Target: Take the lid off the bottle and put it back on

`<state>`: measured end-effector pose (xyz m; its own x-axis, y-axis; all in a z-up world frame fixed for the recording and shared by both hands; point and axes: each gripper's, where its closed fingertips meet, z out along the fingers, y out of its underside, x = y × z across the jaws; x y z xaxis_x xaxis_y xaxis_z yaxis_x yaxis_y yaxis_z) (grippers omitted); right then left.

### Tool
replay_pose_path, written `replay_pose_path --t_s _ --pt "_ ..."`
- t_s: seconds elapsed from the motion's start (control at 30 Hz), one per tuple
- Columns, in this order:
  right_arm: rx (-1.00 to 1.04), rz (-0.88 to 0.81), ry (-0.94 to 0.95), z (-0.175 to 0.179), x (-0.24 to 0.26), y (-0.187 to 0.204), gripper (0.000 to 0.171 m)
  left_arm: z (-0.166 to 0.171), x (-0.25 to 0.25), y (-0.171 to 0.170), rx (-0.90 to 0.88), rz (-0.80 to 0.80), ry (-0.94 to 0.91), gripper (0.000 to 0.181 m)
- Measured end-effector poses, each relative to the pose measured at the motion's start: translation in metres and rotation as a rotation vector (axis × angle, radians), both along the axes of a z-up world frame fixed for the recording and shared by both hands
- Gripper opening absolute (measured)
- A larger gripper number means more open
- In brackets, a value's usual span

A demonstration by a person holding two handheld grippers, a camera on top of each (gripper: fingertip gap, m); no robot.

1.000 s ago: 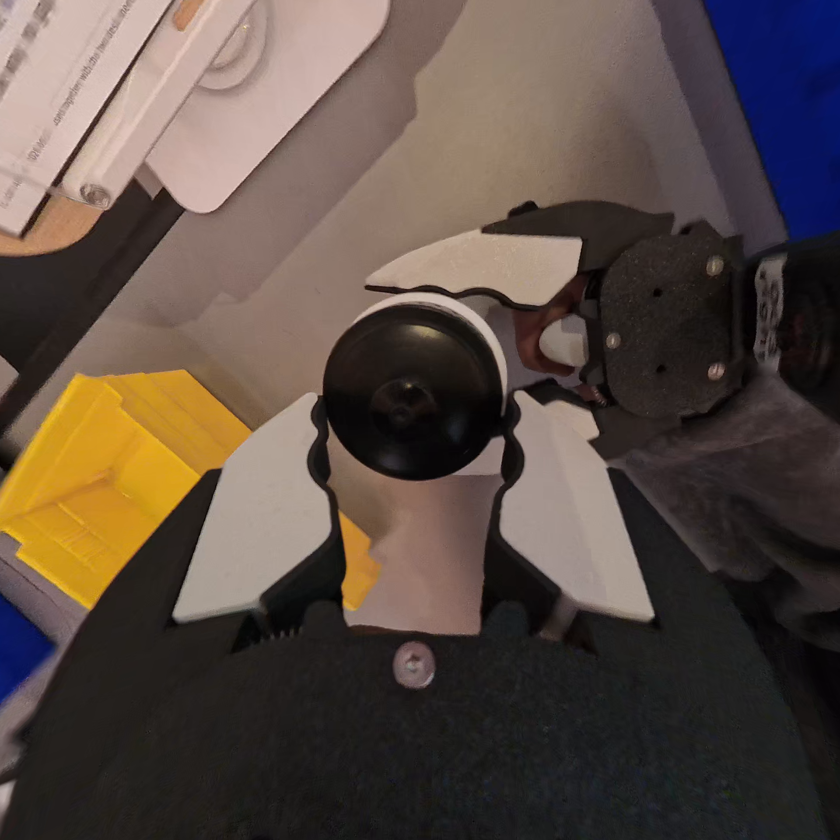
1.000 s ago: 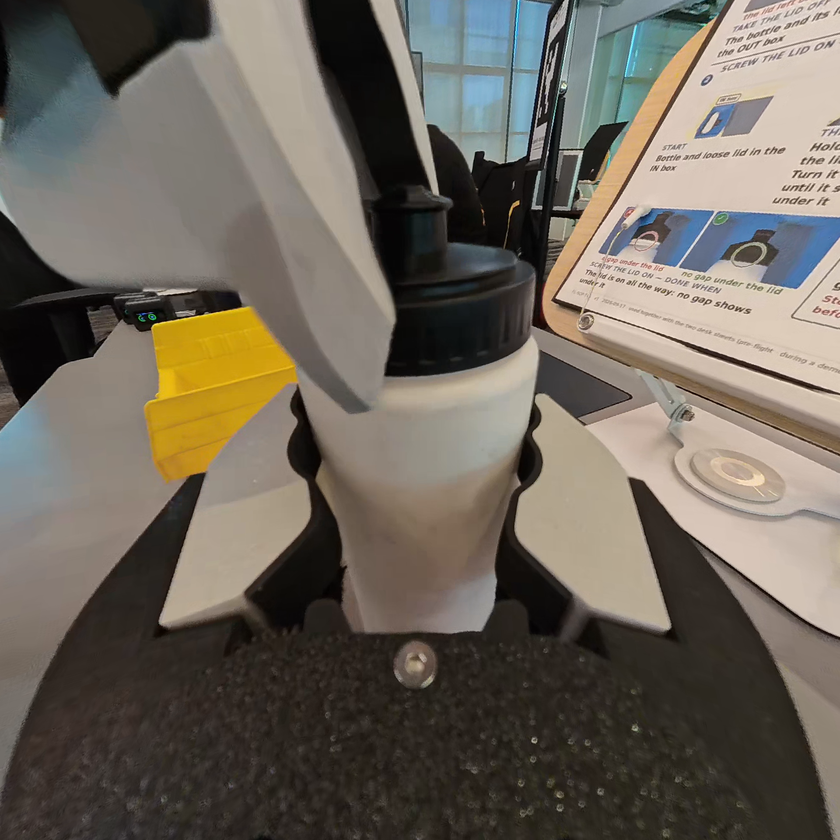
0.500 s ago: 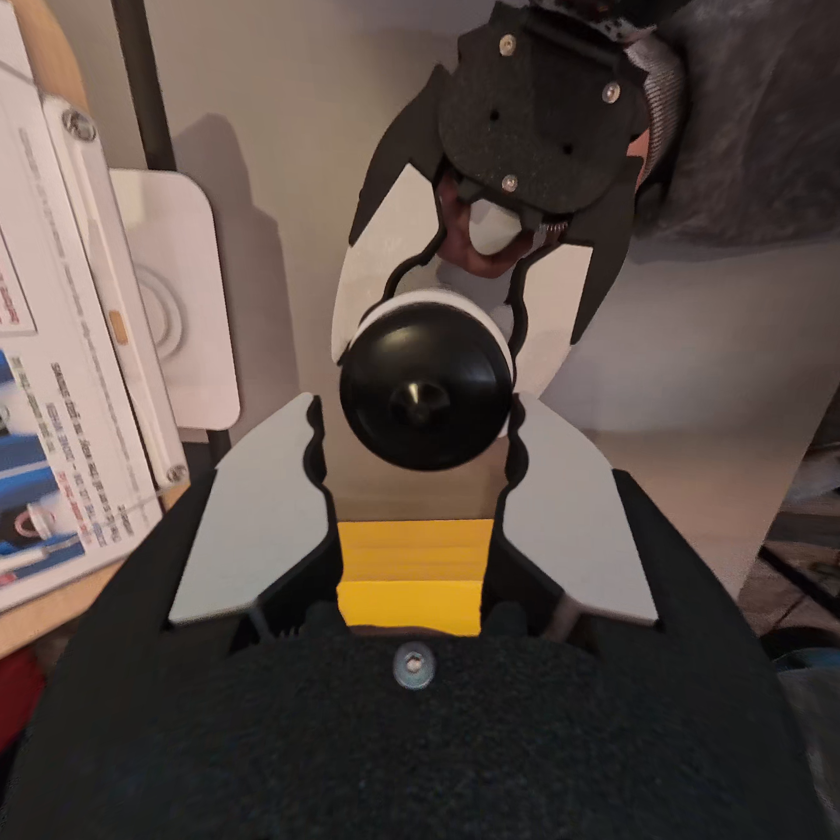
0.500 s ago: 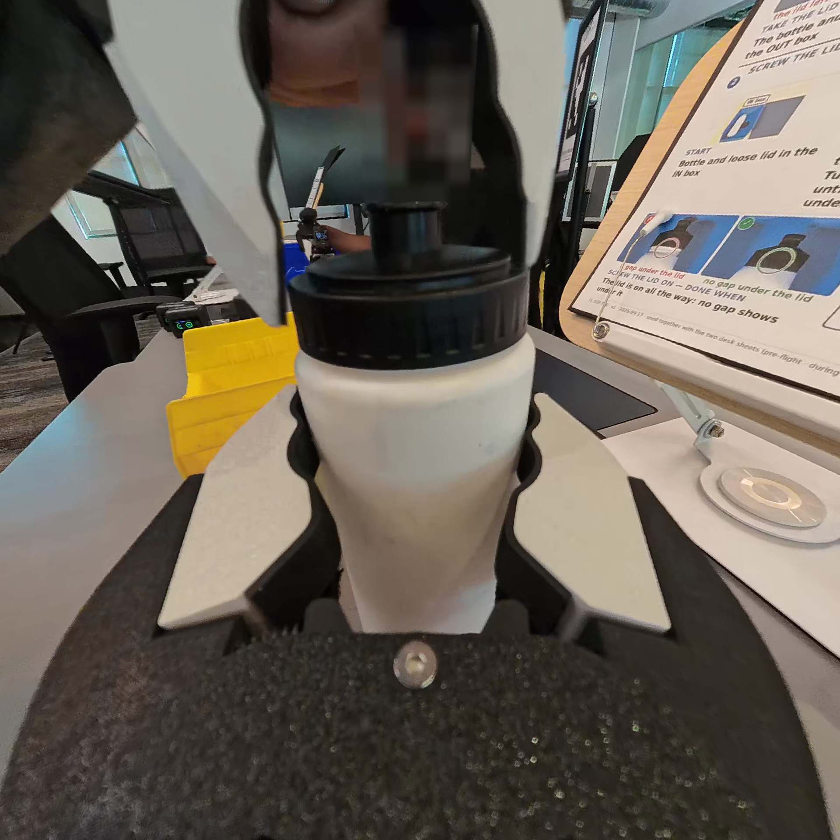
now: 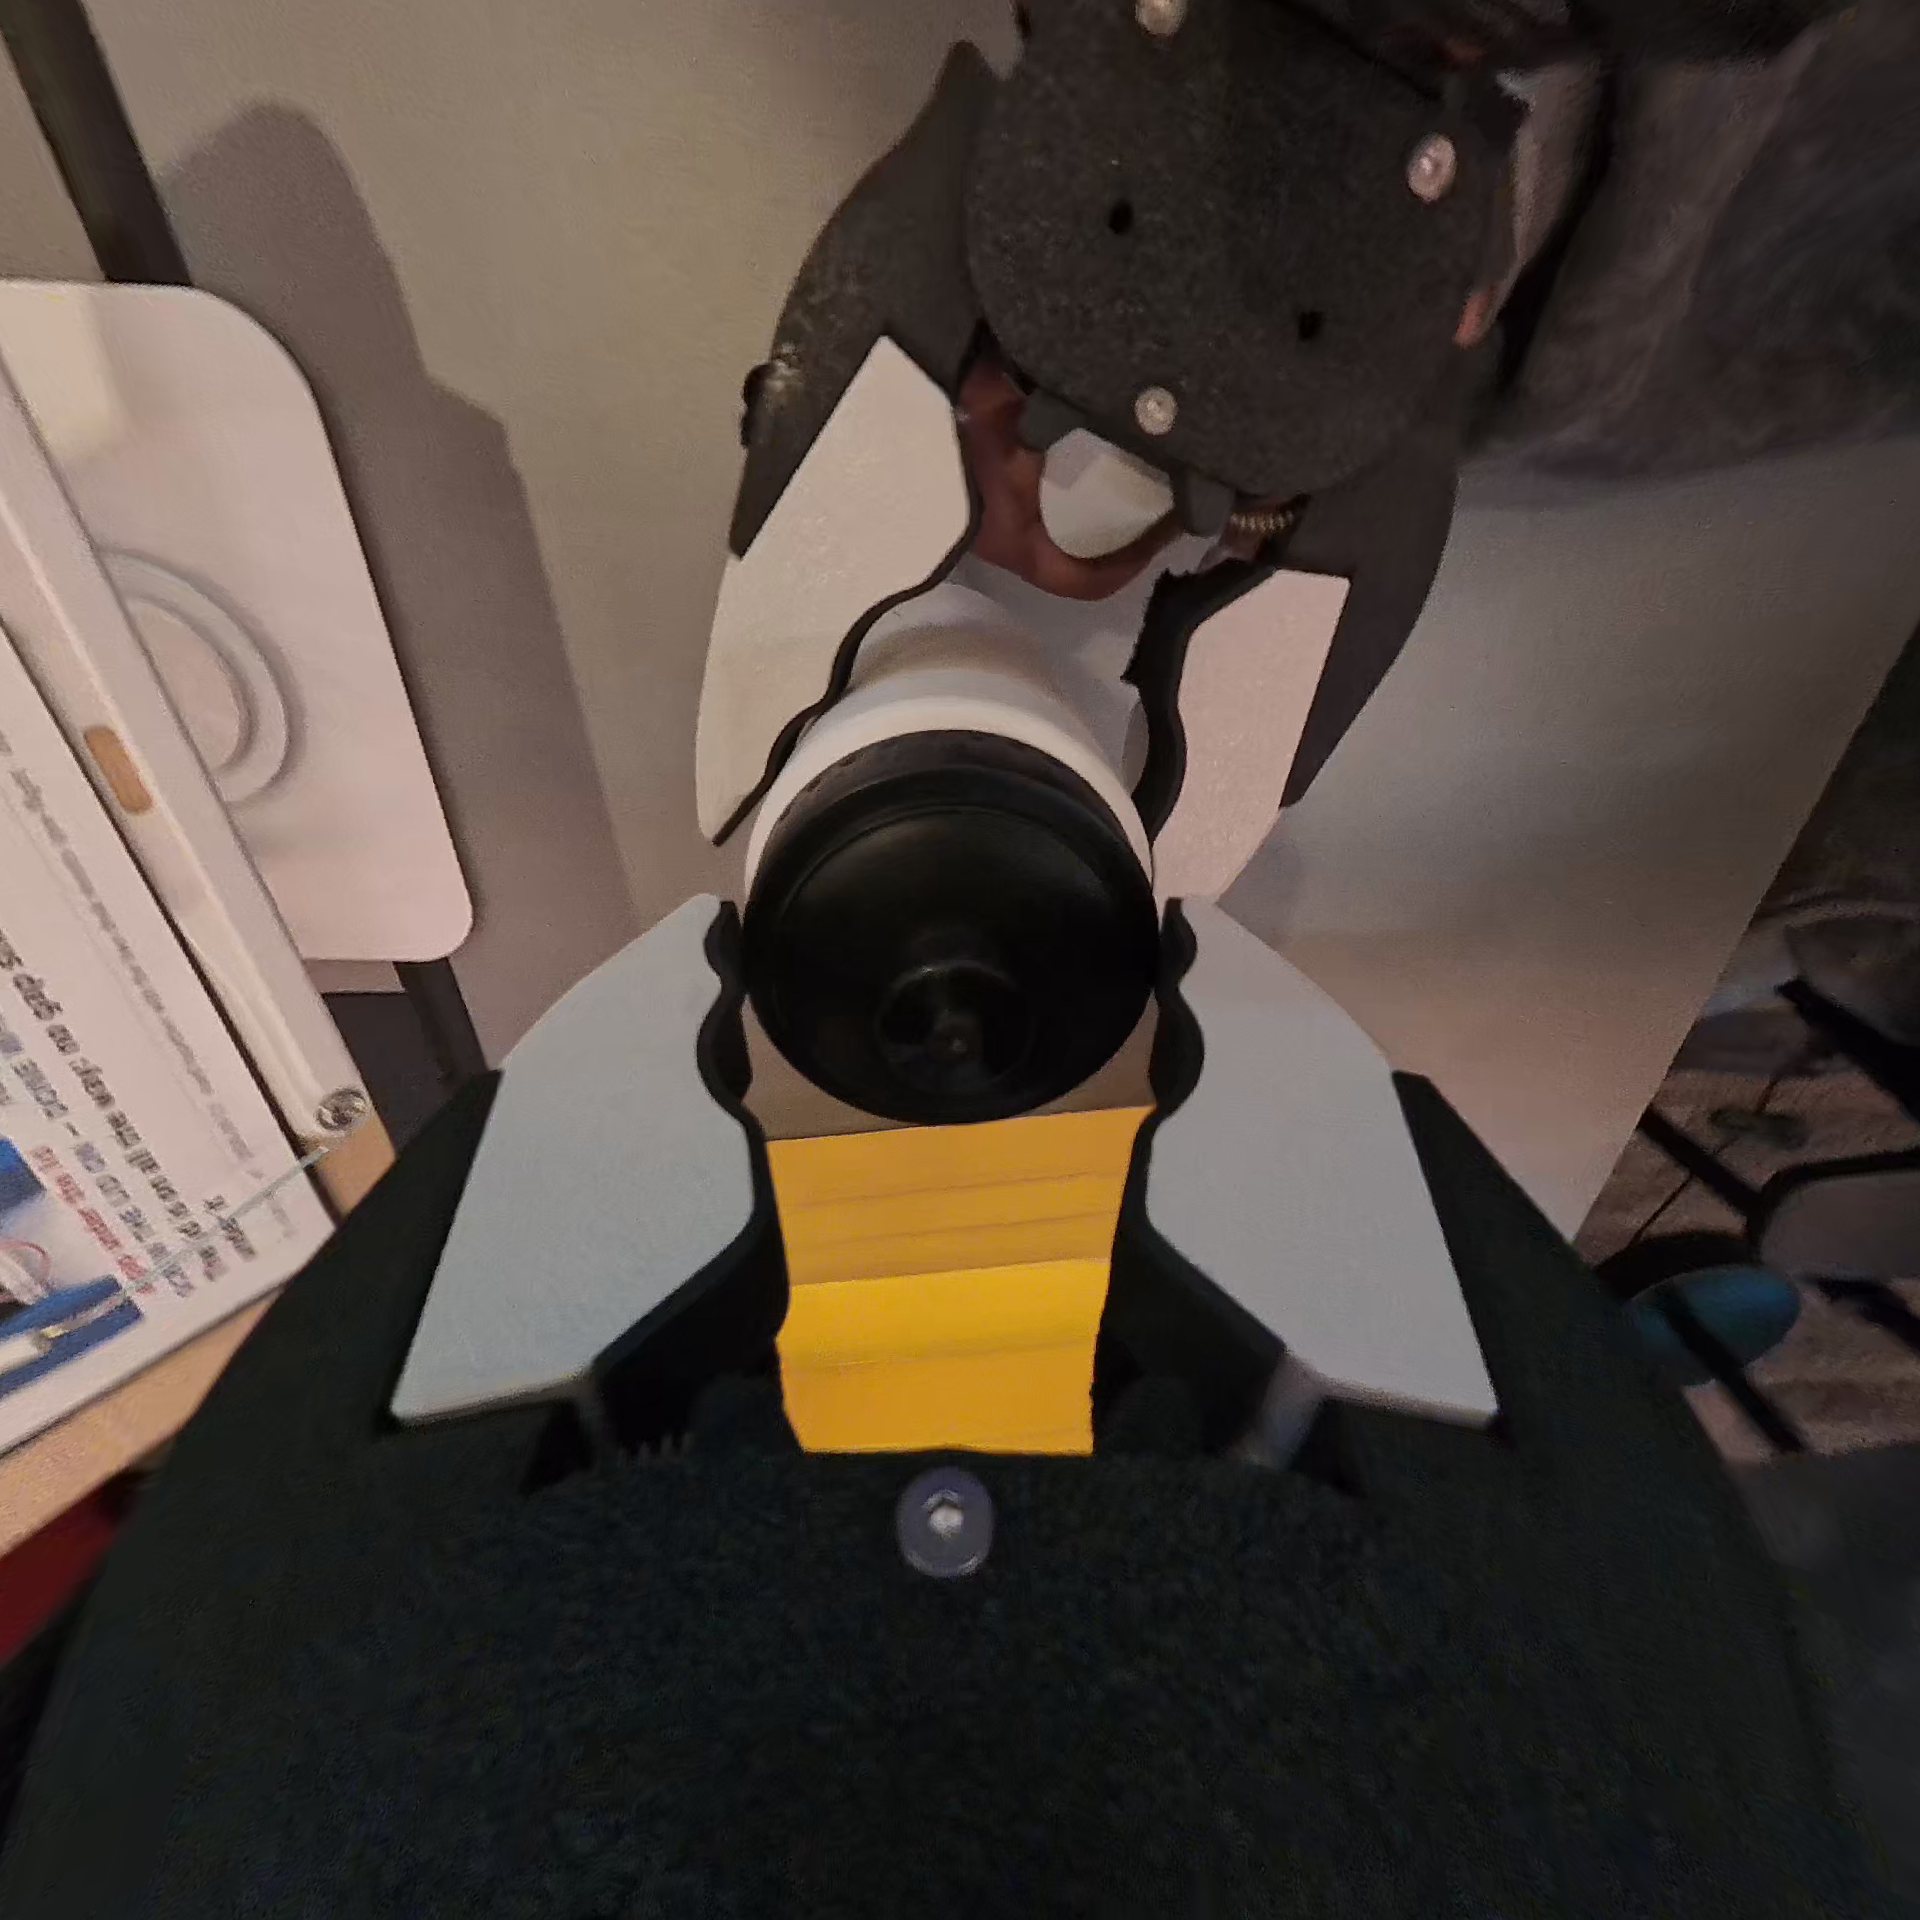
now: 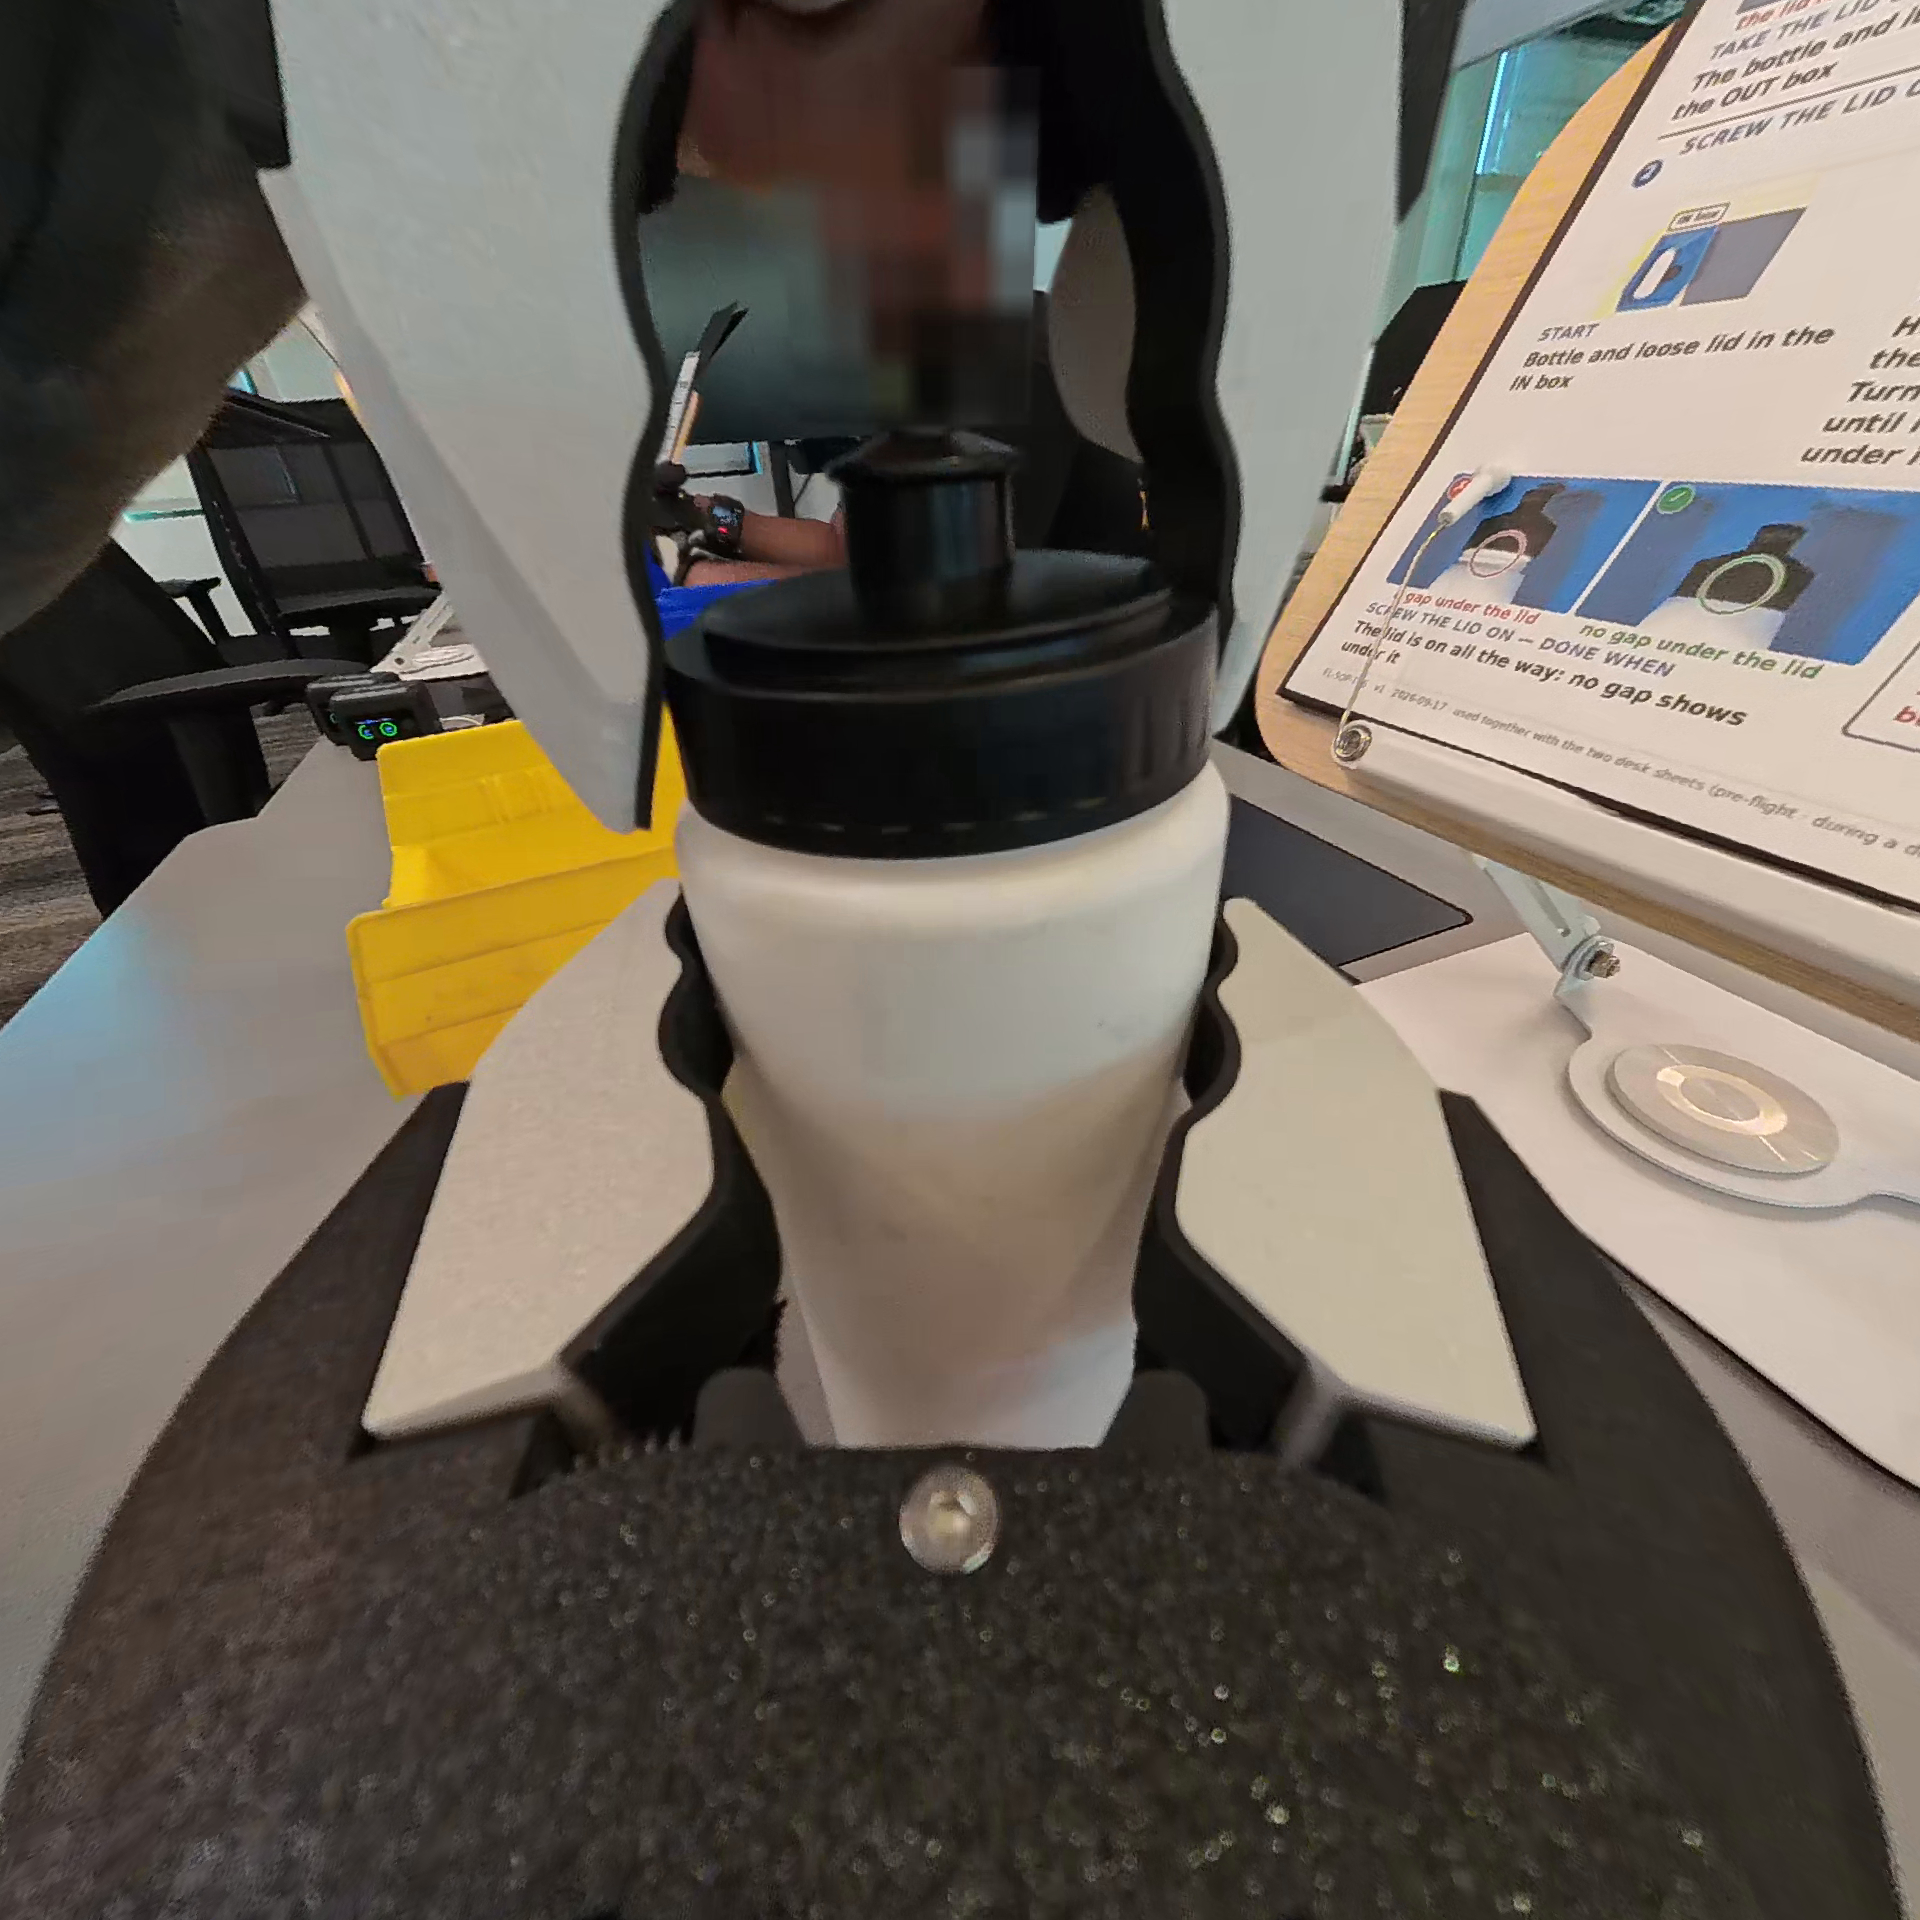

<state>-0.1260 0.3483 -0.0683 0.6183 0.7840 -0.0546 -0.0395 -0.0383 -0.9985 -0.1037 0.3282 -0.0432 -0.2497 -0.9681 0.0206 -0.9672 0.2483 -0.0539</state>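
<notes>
1. Right gripper [image 6: 951,997] clenched on the white bottle [image 6: 951,1039], upright above the grey table [image 6: 156,1039].
2. Left gripper [image 5: 951,935] from above, fingers [image 6: 468,416] closed against the black lid [image 6: 940,727], seated on the bottle.
3. Beyond, near the table's far edge, a yellow bin [image 6: 468,883]; at the right edge, an instruction board [image 6: 1662,468].

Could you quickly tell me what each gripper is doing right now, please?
Left gripper: closed around the black lid from above.
Right gripper: shut on the white bottle, holding it upright.
</notes>
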Motion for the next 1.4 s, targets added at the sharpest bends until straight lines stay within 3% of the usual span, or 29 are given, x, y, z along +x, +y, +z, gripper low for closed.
replay_pose_path --t_s 0.2,0.4,0.53,0.6,0.7,0.83,0.9,1.03,1.17,1.27,1.4 --pt "0.007 -0.047 -0.008 0.000 0.001 0.001 0.088 0.000 0.003 -0.001 0.007 0.389 -0.052 0.075" --pt "-0.013 -0.084 -0.019 -0.001 0.002 0.005 0.088 0.000 0.005 0.006 -0.006 0.990 -0.113 0.076" --pt "-0.018 -0.095 -0.014 -0.001 0.002 0.007 0.088 -0.001 0.006 0.009 0.047 1.088 -0.138 0.076" --pt "-0.012 -0.085 -0.013 -0.001 0.002 0.006 0.088 -0.002 0.002 0.004 0.072 0.987 -0.090 0.078" --pt "-0.010 -0.068 -0.011 -0.001 0.002 0.006 0.088 0.006 -0.010 -0.001 0.102 0.669 0.008 0.099" --pt "-0.004 -0.049 -0.004 0.000 0.002 0.005 0.088 0.033 -0.013 -0.007 0.141 0.167 -0.062 0.100" --pt "-0.006 -0.050 -0.004 0.000 0.002 0.005 0.088 0.031 -0.020 -0.002 0.168 0.045 -0.056 0.100" --pt "-0.014 -0.050 -0.002 0.000 0.002 0.006 0.088 0.019 -0.021 0.014 0.153 -0.013 -0.023 0.099" --pt "-0.017 -0.050 -0.001 0.000 0.001 0.007 0.088 0.019 -0.007 0.022 0.107 -0.087 -0.080 0.086" --pt "-0.019 -0.050 -0.007 -0.001 0.001 0.007 0.088 0.013 -0.005 0.020 0.062 -0.125 -0.061 0.090" --pt "-0.020 -0.051 -0.009 -0.001 0.001 0.007 0.087 0.006 -0.007 0.010 -0.035 -0.129 -0.014 0.071"
